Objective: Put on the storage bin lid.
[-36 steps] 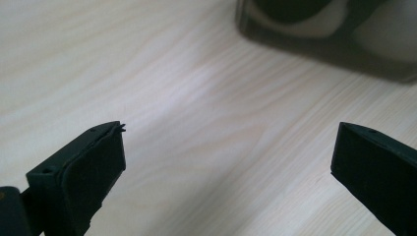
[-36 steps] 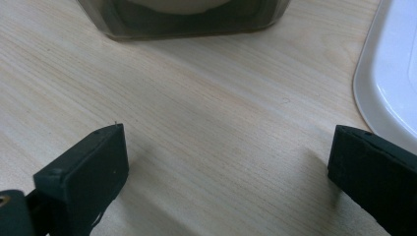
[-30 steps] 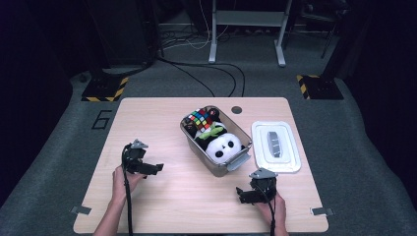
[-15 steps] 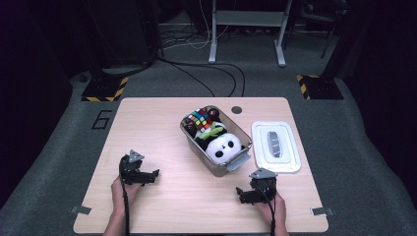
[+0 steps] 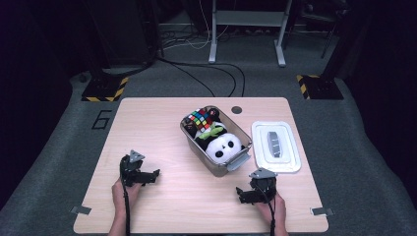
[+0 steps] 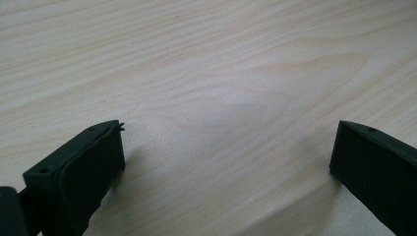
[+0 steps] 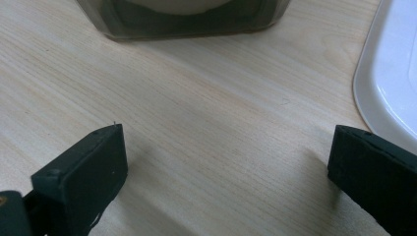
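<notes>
The left gripper (image 5: 150, 175) has drawn back toward the table's (image 5: 147, 123) near edge, jaws wide over bare wood. The toy-filled bin (image 5: 196, 147) sits mid-table; the right gripper (image 5: 242, 194), empty and spread wide, rests near the lid (image 5: 290, 164).

The left tool (image 5: 147, 176) is held low near the table's (image 5: 187, 206) front left, jaws spread wide and empty. The right tool (image 5: 245, 195) is held low at the front right, jaws likewise wide apart, gripped by the right hand (image 5: 272, 209).
</notes>
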`<state>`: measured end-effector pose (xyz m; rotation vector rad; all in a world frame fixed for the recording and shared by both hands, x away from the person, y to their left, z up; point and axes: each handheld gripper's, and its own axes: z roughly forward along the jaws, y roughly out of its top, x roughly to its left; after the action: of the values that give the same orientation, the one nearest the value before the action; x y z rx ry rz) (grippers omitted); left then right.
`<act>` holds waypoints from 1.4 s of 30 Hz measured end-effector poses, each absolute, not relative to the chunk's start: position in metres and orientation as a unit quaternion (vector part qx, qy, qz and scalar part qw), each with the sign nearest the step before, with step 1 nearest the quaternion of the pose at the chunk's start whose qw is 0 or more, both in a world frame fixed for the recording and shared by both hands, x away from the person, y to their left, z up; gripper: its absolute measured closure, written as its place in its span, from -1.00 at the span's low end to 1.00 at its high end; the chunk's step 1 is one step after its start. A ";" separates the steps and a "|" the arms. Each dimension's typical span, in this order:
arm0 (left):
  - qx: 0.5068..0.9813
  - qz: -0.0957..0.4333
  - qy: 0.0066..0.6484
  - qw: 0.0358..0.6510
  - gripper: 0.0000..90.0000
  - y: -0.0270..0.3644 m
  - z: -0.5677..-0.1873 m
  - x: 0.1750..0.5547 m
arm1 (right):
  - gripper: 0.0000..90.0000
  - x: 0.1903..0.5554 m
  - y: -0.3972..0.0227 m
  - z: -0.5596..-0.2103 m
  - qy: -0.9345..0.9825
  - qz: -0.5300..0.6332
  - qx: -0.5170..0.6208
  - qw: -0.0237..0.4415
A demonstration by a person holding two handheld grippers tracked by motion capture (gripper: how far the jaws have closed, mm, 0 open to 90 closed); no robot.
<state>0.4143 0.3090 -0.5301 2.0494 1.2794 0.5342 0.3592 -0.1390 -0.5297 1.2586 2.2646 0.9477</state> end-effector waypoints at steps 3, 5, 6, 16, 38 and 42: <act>0.782 0.204 0.489 0.328 -1.00 0.309 -0.530 0.414 | -0.98 0.359 -0.139 -0.530 0.806 0.337 0.447 0.191; 0.782 0.204 0.489 0.327 -1.00 0.309 -0.530 0.414 | -0.98 0.359 -0.139 -0.530 0.806 0.337 0.448 0.190; 0.783 0.203 0.489 0.326 -1.00 0.309 -0.530 0.414 | -0.98 0.359 -0.139 -0.530 0.806 0.337 0.447 0.191; 0.788 0.204 0.481 0.325 -1.00 0.311 -0.530 0.416 | -1.00 0.361 -0.140 -0.530 0.811 0.338 0.440 0.187; 0.778 0.208 0.493 0.330 -1.00 0.307 -0.531 0.421 | -0.97 0.374 -0.163 -0.518 0.803 0.323 0.472 0.169; 0.778 0.208 0.493 0.330 -1.00 0.307 -0.531 0.421 | -0.96 0.382 -0.171 -0.512 0.796 0.322 0.482 0.176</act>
<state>0.4212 0.3068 -0.5306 2.0351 1.2891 0.5436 0.3820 -0.1713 -0.5120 1.3656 2.2533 0.9107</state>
